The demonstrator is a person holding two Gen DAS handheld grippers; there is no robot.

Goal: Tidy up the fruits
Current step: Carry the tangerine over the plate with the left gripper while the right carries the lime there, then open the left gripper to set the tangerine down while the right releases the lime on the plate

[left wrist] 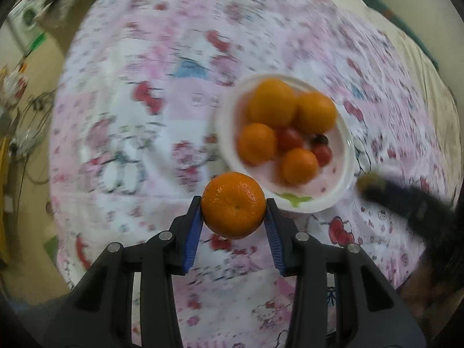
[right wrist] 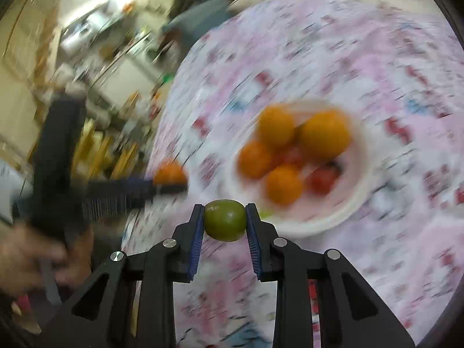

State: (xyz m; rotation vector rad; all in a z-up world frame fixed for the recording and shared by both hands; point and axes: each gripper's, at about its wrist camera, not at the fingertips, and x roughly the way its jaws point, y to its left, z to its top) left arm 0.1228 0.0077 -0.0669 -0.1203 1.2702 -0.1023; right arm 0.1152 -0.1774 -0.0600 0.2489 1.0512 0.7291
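My left gripper [left wrist: 233,207] is shut on an orange tangerine [left wrist: 233,204] and holds it above the cloth, just short of a white bowl [left wrist: 346,142]. The bowl holds several tangerines [left wrist: 272,103] and small red tomatoes [left wrist: 290,138]. My right gripper [right wrist: 224,221] is shut on a green lime [right wrist: 224,224], near the same bowl [right wrist: 361,182]. In the right wrist view the left gripper [right wrist: 171,187] shows at the left with its tangerine [right wrist: 169,174]. In the left wrist view the right gripper [left wrist: 365,184] shows blurred at the right.
A pink and white cartoon-print cloth [left wrist: 162,133] covers the round table. A cream blanket [left wrist: 406,37] lies at the far right. Cluttered shelves and furniture [right wrist: 95,66] stand beyond the table's left edge. A person's hand [right wrist: 32,258] holds the left gripper.
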